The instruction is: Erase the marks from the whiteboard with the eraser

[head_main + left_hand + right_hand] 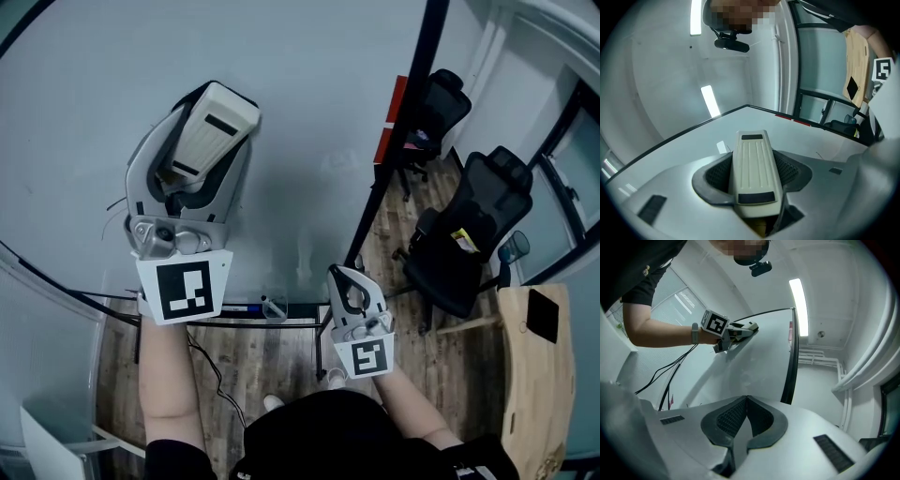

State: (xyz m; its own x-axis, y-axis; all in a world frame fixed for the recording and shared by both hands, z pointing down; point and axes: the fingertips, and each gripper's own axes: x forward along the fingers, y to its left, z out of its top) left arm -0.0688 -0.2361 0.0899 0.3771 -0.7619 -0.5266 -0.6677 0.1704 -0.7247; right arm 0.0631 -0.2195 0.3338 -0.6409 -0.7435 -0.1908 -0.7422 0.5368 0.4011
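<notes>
One eraser [216, 127], clamped in left gripper [754, 165] at whiteboard [309, 112], right gripper [746, 399] closed

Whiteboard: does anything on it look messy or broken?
Nothing looks broken. The whiteboard is nearly clean. Only a faint smudge shows below and right of the eraser, which the left gripper holds.

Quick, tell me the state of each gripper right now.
Left gripper: closed on the eraser.
Right gripper: closed, holding nothing.
</notes>
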